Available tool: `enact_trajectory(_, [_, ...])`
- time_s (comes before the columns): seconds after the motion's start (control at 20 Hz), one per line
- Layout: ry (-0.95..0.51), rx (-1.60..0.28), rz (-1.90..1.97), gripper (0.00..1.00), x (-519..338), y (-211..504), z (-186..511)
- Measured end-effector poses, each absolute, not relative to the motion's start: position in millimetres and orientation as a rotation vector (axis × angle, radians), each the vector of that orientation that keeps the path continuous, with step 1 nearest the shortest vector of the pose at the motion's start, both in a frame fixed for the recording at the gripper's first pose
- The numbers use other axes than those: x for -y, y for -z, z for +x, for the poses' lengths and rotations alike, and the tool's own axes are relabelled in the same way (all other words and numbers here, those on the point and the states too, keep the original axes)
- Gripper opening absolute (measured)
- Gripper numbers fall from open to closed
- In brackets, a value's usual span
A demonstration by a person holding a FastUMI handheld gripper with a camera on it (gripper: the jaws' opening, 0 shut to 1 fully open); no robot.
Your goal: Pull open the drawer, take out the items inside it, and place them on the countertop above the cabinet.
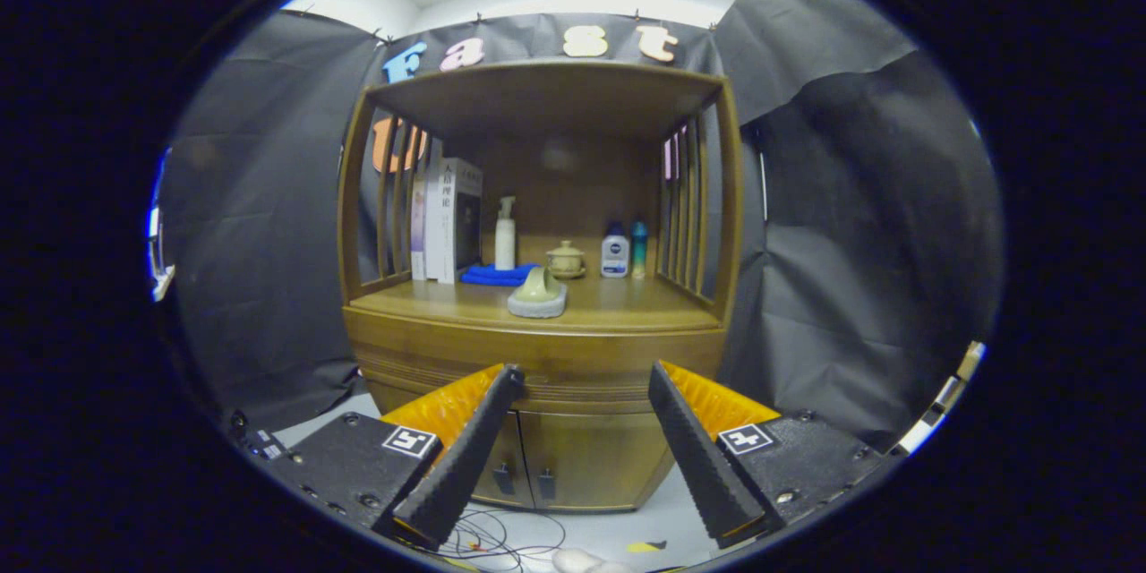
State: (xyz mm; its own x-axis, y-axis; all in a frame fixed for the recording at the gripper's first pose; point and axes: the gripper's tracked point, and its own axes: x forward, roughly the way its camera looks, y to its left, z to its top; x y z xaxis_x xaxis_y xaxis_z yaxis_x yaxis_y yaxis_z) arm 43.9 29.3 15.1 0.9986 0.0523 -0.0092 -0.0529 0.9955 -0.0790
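Observation:
A wooden cabinet (537,349) stands straight ahead, some way beyond my fingers. Its drawer front (586,372) is a ribbed band under the countertop and looks closed; the contents are hidden. The countertop (627,309) carries a pale green object on a grey stone base (538,294) near its front edge. My gripper (586,376) is open, with its fingertips spread wide in front of the drawer band and nothing between them. Below the drawer are two small cabinet doors (573,457) with dark handles.
At the back of the countertop stand books (448,219), a white pump bottle (505,235) on a blue cloth (497,275), a small lidded pot (566,260), and two small bottles (625,251). Slatted side rails flank the shelf. Cables (492,537) lie on the floor.

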Motion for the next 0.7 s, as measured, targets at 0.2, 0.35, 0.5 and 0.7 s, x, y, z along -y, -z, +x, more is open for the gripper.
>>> enact_trajectory(0.2, [-0.038,0.027,-0.054,0.99,-5,-21,4])
enact_trajectory(0.35, [-0.031,0.038,-0.029,0.99,13,-17,-14])
enact_trajectory(0.5, [-0.03,0.04,-0.012,0.99,27,-14,-21])
enact_trajectory(0.7, [-0.027,0.033,0.013,0.99,39,-10,-25])
